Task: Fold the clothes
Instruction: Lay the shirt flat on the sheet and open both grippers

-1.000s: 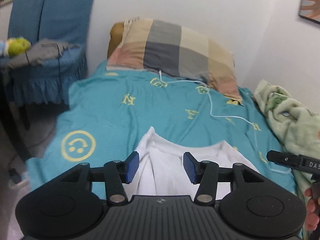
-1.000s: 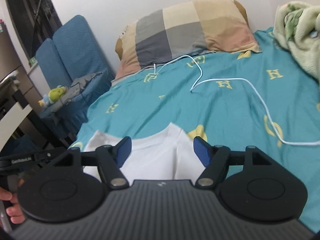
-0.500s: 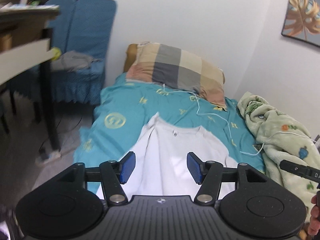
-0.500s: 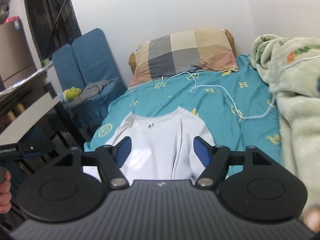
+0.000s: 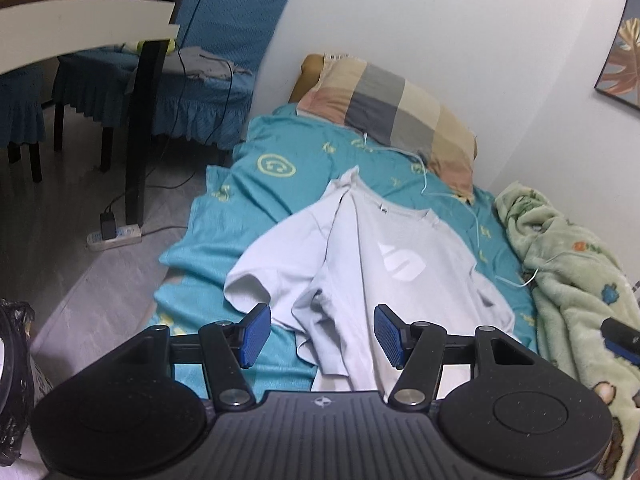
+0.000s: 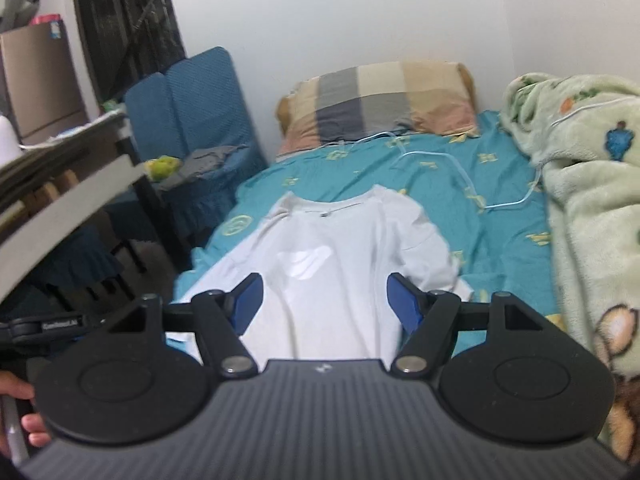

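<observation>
One white T-shirt [image 5: 384, 264] lay face up on the bed [image 5: 248, 200], directly ahead of the left hand-held gripper [image 5: 322, 342] and of the right hand-held gripper [image 6: 324, 306], its collar at the far end. A pale printed logo [image 5: 400, 262] showed on the chest. The sleeve [image 5: 272, 272] on the left hand-held gripper's side was spread outward and rumpled, with a raised crease running down from the collar. The hem end passed beneath both tools, out of sight. Neither tool touched the fabric.
</observation>
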Demonstrator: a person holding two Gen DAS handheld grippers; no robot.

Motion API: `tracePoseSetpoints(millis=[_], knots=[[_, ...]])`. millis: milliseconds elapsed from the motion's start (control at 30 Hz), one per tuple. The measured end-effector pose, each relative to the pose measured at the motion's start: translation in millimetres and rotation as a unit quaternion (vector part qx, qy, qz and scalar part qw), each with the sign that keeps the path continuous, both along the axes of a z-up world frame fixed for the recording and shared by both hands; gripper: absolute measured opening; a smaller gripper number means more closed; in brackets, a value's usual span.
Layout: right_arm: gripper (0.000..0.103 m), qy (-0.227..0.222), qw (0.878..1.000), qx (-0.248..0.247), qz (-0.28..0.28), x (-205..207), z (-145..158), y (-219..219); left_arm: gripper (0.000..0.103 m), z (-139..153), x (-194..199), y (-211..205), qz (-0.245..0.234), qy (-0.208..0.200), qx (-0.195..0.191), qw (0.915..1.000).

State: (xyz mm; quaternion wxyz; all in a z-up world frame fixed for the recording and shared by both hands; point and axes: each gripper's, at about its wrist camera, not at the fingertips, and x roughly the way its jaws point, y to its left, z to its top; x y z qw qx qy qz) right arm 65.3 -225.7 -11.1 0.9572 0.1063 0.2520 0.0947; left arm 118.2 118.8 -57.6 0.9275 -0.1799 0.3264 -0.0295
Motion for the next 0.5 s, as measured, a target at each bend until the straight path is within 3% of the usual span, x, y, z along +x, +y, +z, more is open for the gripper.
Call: tracePoseSetpoints(millis=[233, 367, 500], knots=[[0.071, 0.003, 1.000, -0.017, -0.016, 6, -8, 2, 0.061, -10, 11, 3, 0.032, 0.009, -0.017, 0.9993], [0.071, 0.006, 1.000, 0.001, -0.014, 6, -9, -2, 0.070, -22, 25, 14, 0.080, 0.026, -0.034, 0.9959], [0.071, 0.005, 0.999, 0.027, -0.021, 5, -7, -10, 0.070, -38, 45, 30, 0.122, 0.048, -0.060, 0.9896]])
